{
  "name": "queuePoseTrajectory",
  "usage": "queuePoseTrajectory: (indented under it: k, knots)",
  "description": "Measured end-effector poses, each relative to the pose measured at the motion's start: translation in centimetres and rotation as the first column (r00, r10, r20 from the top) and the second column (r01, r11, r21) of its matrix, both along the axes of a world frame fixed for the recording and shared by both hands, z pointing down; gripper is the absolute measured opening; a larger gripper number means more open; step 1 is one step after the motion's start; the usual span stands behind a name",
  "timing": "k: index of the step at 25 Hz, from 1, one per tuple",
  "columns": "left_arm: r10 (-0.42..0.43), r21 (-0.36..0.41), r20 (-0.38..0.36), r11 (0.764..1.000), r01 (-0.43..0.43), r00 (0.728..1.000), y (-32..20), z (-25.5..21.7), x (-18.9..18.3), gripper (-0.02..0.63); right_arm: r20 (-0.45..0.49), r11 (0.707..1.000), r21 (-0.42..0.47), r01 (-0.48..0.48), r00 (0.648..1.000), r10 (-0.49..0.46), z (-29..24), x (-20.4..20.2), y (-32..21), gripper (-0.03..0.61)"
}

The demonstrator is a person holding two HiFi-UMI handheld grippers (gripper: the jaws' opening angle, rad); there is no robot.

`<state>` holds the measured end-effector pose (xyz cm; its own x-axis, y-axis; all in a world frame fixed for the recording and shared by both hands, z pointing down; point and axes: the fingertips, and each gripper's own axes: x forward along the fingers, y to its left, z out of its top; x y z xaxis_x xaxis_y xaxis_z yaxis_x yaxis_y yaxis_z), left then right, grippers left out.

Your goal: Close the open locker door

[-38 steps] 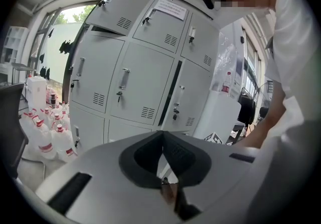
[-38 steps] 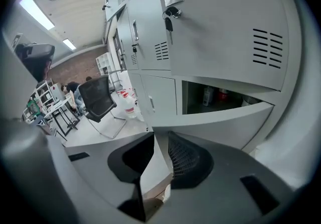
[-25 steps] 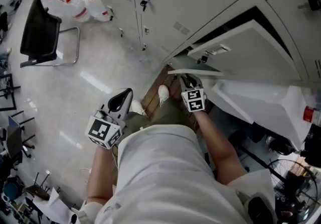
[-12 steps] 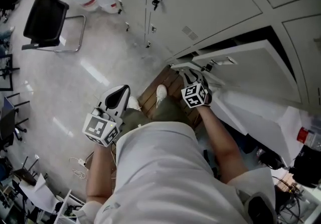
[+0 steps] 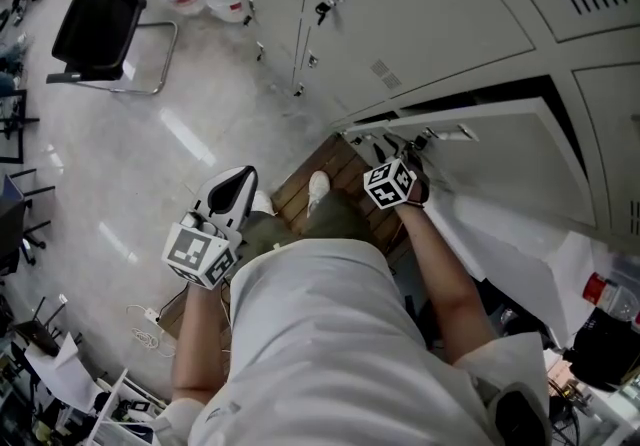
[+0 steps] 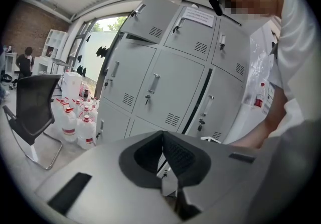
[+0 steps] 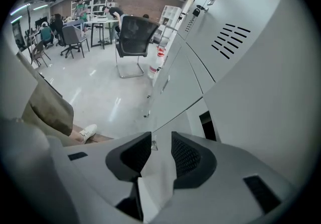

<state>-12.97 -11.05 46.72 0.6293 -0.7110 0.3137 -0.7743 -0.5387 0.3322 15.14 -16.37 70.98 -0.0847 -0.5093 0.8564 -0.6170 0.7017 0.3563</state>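
The pale grey locker door (image 5: 480,113) stands ajar in the bank of lockers (image 5: 420,4), a dark gap behind its top edge, vent slits on its face; the right gripper (image 5: 395,149) straddles its free edge, jaws opening, pads off the metal; the left gripper (image 5: 238,190) hangs well apart over the floor (image 5: 150,164), jaws together on nothing.

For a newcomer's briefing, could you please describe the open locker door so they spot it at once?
Find the wall of grey lockers. Near the person's white shoe is the open locker door. Unlike its shut neighbours, it stands ajar, baring a dark gap.
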Motion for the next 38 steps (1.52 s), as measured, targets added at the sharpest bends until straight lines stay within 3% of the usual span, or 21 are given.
queuePoseTrajectory:
  k: [15,33,38]
  knots:
    - [-0.032,0.001,0.004,0.999,0.032,0.999,-0.7,0.2,0.2,0.002,-0.036,0.998,-0.048,-0.032,0.999,0.030,0.7,2.5,-2.1,0.149]
    - [-0.052,-0.004,0.010,0.999,0.052,0.999,-0.8,0.3,0.2,0.001,-0.039,0.996,-0.063,-0.065,0.997,0.063,1.8,2.5,-2.3,0.163]
    - [-0.039,-0.003,0.006,0.999,0.039,0.999,-0.6,0.2,-0.1,0.000,0.009,0.991,-0.091,-0.100,0.995,0.102,1.4,2.1,-2.0,0.170]
